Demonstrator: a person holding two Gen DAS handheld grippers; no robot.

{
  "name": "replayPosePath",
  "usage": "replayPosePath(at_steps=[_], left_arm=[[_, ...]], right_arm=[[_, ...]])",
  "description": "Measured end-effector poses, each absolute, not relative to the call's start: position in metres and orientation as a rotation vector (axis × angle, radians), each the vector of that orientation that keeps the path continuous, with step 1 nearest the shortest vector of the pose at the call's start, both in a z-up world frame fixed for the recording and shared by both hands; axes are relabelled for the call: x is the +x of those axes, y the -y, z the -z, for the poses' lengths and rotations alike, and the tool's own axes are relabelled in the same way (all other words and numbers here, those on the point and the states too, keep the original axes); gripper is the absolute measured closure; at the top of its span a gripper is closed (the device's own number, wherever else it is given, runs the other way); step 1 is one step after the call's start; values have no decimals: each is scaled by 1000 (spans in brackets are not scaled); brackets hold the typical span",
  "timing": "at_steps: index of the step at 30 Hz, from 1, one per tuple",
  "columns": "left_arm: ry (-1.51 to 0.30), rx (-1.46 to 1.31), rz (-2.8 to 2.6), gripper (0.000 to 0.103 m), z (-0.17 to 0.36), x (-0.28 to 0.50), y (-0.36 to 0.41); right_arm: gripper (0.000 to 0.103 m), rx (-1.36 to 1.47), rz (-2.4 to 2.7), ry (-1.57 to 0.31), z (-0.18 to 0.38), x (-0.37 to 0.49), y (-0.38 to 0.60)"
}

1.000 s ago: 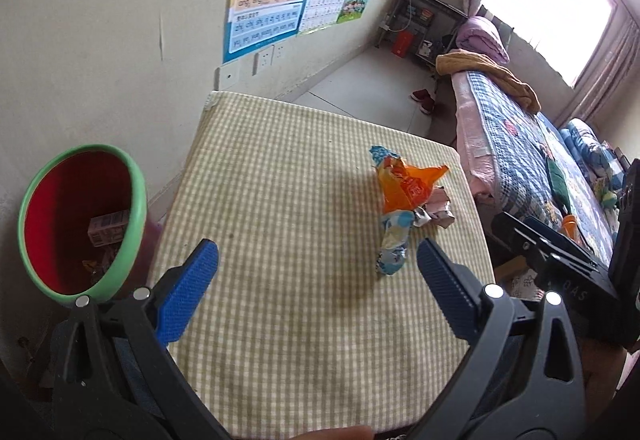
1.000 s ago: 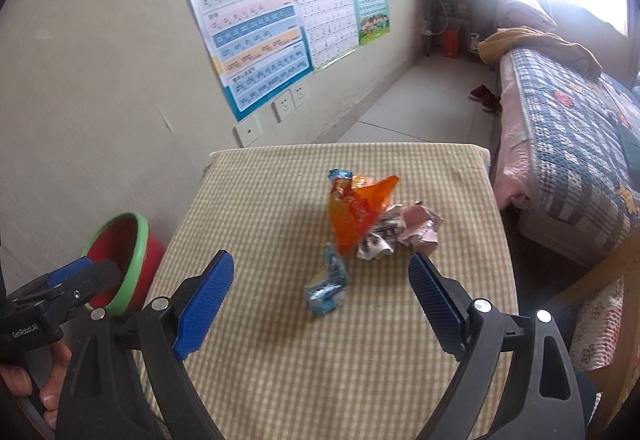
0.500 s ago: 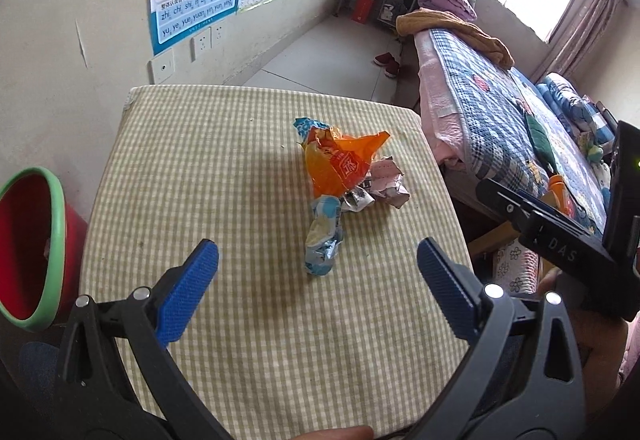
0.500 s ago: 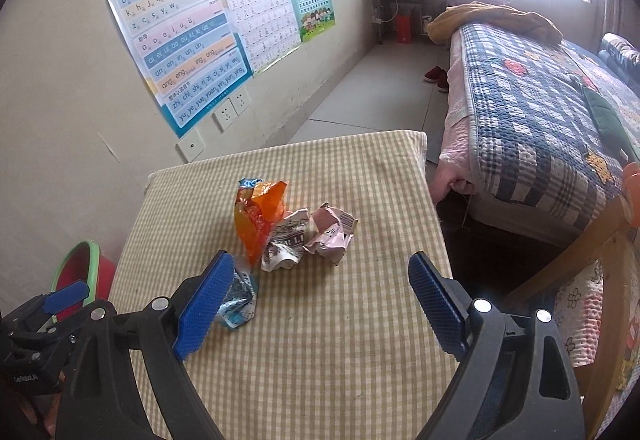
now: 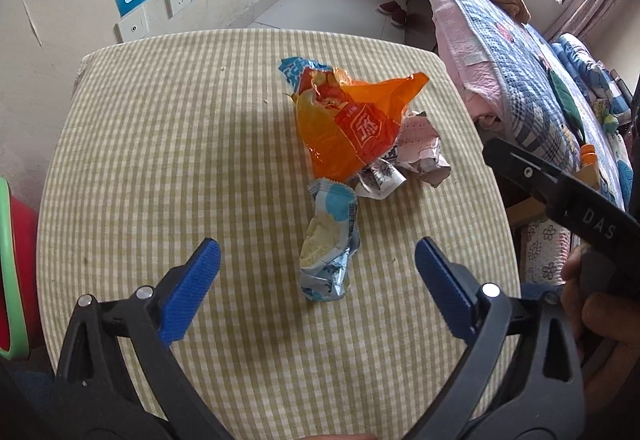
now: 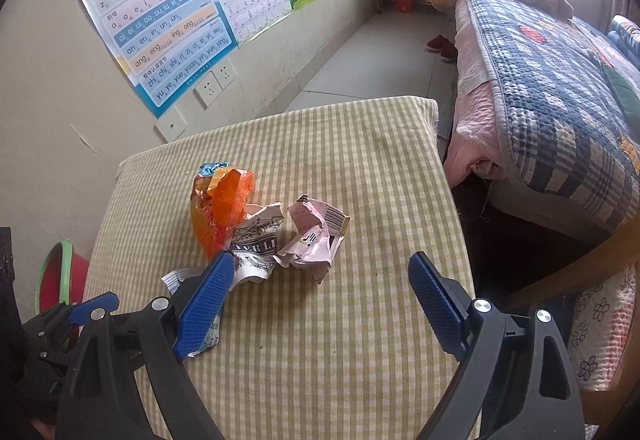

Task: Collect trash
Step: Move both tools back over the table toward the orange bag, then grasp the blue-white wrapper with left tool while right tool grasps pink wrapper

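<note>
A pile of trash lies on the checked tablecloth (image 5: 160,168): an orange snack bag (image 5: 352,124), a crumpled pink paper (image 5: 420,152), a crumpled black-and-white wrapper (image 5: 378,178) and a blue-white wrapper (image 5: 330,240). My left gripper (image 5: 316,268) is open, its blue pads either side of the blue-white wrapper, just above it. My right gripper (image 6: 320,280) is open over the table, with the pink paper (image 6: 314,236) just ahead; the orange bag (image 6: 218,208) stands to its left. The blue-white wrapper (image 6: 200,336) is partly hidden behind its left finger.
A red bin with a green rim (image 5: 12,272) stands on the floor left of the table; it also shows in the right wrist view (image 6: 60,276). A bed with a checked quilt (image 6: 560,112) runs along the right. Wall posters (image 6: 160,20) hang behind the table.
Both grippers have moved forward and down toward the trash pile. The left one swung right from the bin and now frames the blue-white wrapper. Both remain open.
</note>
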State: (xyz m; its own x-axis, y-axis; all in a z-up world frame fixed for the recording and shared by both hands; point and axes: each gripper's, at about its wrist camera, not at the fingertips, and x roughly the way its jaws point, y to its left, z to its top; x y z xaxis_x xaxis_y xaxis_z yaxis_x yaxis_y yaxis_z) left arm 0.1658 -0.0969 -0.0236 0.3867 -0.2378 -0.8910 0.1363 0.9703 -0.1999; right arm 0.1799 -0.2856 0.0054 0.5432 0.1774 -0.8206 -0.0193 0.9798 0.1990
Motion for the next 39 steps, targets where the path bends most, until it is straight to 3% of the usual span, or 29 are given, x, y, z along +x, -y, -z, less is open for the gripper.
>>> replayPosePath(at_steps=[7, 13, 14, 16, 18, 19, 39], left_arm=[[-1189, -61, 253, 28, 52, 175, 103], [-1215, -61, 255, 48, 66, 182, 103], [-1218, -66, 263, 49, 66, 183, 103], [-1217, -62, 275, 61, 67, 184, 105], [-1214, -66, 290, 71, 66, 184, 107], [-1215, -69, 297, 75, 65, 185, 108], [-1123, -101, 263, 76, 11, 149, 78]], right_arm=[[21, 187, -107, -1025, 20, 203, 283], [36, 230, -119, -1090, 46, 214, 284], [39, 232, -122, -1101, 51, 215, 283], [45, 237, -129, -1119, 58, 218, 282], [67, 248, -145, -1131, 61, 219, 281], [68, 249, -155, -1134, 62, 219, 280], [70, 238, -160, -1017, 1, 164, 273]])
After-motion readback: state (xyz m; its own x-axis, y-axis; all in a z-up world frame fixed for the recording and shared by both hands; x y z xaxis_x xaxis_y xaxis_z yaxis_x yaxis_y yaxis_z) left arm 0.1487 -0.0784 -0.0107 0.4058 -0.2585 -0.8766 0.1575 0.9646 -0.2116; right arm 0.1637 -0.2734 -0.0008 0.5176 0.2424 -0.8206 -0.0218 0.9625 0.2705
